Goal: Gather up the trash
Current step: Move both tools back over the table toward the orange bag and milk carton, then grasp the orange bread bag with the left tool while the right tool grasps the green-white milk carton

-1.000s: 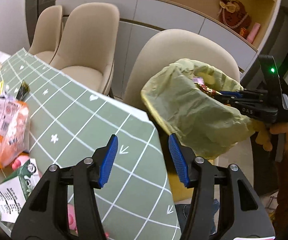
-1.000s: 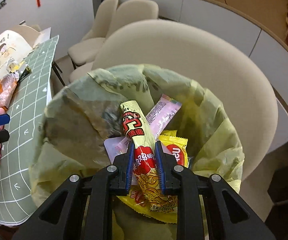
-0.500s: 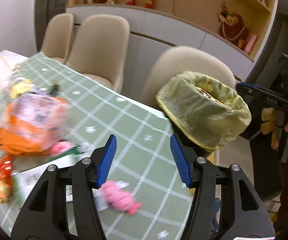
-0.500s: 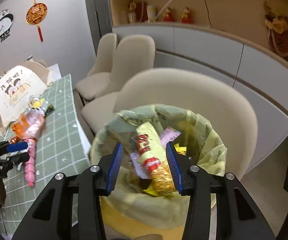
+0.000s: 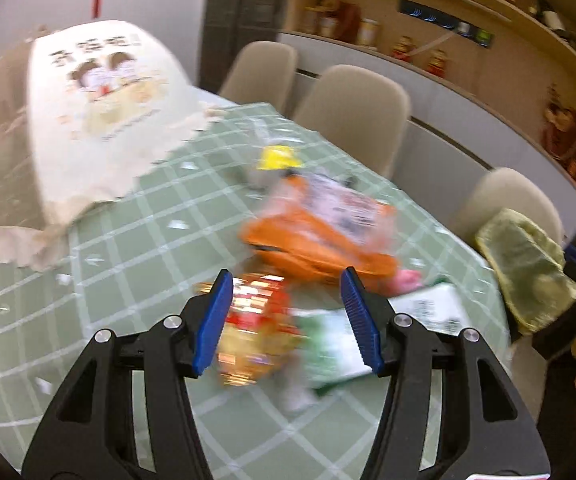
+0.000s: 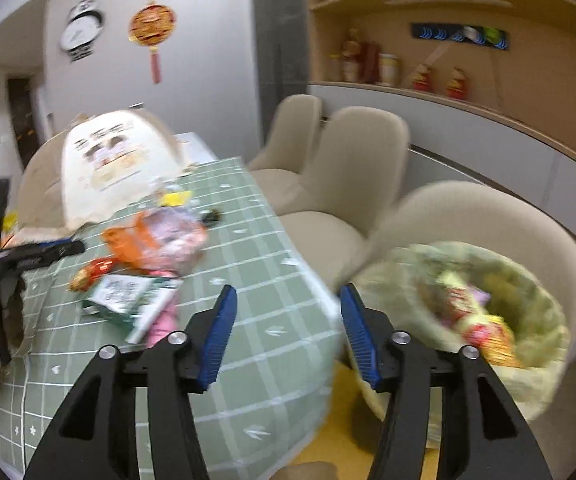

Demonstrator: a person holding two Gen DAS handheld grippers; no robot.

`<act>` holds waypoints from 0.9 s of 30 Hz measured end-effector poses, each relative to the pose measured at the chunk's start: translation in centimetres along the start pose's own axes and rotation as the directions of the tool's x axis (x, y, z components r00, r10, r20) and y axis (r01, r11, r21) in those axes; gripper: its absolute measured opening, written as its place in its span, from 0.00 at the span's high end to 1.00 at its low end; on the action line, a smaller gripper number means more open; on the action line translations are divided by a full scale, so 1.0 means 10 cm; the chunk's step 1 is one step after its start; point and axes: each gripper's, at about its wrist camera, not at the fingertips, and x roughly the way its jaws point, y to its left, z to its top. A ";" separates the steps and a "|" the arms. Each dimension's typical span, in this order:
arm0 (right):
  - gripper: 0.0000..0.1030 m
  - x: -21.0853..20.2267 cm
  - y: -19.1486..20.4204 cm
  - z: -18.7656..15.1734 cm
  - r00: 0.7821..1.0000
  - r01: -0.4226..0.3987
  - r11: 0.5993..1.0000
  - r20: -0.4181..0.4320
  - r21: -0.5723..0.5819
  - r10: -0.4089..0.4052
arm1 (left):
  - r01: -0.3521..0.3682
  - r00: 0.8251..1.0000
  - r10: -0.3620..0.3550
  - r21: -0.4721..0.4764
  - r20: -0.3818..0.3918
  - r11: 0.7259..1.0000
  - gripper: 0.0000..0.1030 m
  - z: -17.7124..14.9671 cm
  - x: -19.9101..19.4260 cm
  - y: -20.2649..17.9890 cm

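Observation:
My left gripper (image 5: 285,322) hangs open over the green checked tablecloth (image 5: 135,248), above a red and gold wrapper (image 5: 253,330) and a green and white packet (image 5: 334,340); nothing is gripped. Behind them lies an orange and clear bag (image 5: 320,228), with a yellow wrapper (image 5: 277,158) farther back. My right gripper (image 6: 285,332) is empty, its jaws opening, above the table edge. The bin with the yellow-green liner (image 6: 524,308) sits to its right, a red and yellow snack wrapper (image 6: 484,328) inside. The left gripper (image 6: 35,254) shows at the left of the right wrist view.
A cream paper bag with a cartoon print (image 5: 99,108) lies on the table's far left. Beige chairs (image 6: 348,172) line the far side of the table, and the bin (image 5: 526,268) rests on the nearest one. Shelves with ornaments (image 5: 428,52) run along the back wall.
The right gripper opened, dropped the red and yellow wrapper into the bin, and swung left toward the table. The left gripper swept left from the bin side to over the wrappers.

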 end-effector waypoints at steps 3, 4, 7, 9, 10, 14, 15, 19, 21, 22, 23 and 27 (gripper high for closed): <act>0.50 0.21 0.37 -0.06 0.998 -0.053 0.997 -0.043 -0.053 0.051 | -0.020 1.000 0.020 -0.051 -0.002 0.998 0.48 0.06 0.01 0.26; 0.50 0.26 0.45 -0.08 0.997 -0.061 0.996 -0.052 -0.068 0.057 | -0.010 1.000 0.009 -0.079 -0.012 0.997 0.48 0.08 0.00 0.32; 0.50 0.43 0.70 -0.11 0.990 -0.115 0.989 -0.088 -0.091 0.107 | -0.001 0.999 -0.005 -0.133 -0.040 0.991 0.48 0.10 0.00 0.49; 0.50 0.51 0.80 -0.09 0.988 -0.132 0.986 -0.098 -0.102 0.122 | -0.008 0.999 0.001 -0.140 -0.052 0.990 0.48 0.11 0.00 0.55; 0.50 0.56 0.87 -0.08 0.986 -0.140 0.983 -0.104 -0.115 0.128 | -0.006 0.998 -0.002 -0.143 -0.059 0.990 0.48 0.11 0.01 0.56; 0.50 0.73 1.11 0.04 0.979 -0.185 0.966 -0.123 -0.183 0.164 | -0.012 0.994 0.001 -0.101 -0.106 0.995 0.47 0.09 0.09 0.50; 0.50 0.79 1.17 0.08 0.980 -0.176 0.961 -0.125 -0.214 0.152 | -0.018 0.994 0.008 -0.088 -0.113 0.996 0.47 0.07 0.11 0.46; 0.56 1.07 1.32 0.25 0.984 -0.141 0.952 -0.143 -0.271 0.105 | -0.013 0.988 -0.001 -0.089 -0.152 0.996 0.47 0.02 0.23 0.45; 0.58 1.19 1.31 0.31 0.976 -0.165 0.956 -0.177 -0.242 0.123 | -0.005 0.987 -0.012 -0.111 -0.158 0.994 0.47 0.03 0.23 0.51; 0.58 1.23 1.30 0.31 0.973 -0.175 0.958 -0.191 -0.228 0.132 | -0.001 0.988 -0.017 -0.118 -0.156 0.993 0.47 0.04 0.22 0.54; 0.58 1.28 1.28 0.30 0.963 -0.192 0.960 -0.226 -0.205 0.145 | 0.005 0.988 -0.025 -0.124 -0.153 0.992 0.47 0.06 0.20 0.56; 0.58 1.20 1.31 0.13 0.959 -0.182 0.957 -0.255 -0.225 0.122 | 0.015 0.987 -0.035 -0.129 -0.155 0.991 0.47 0.09 0.18 0.61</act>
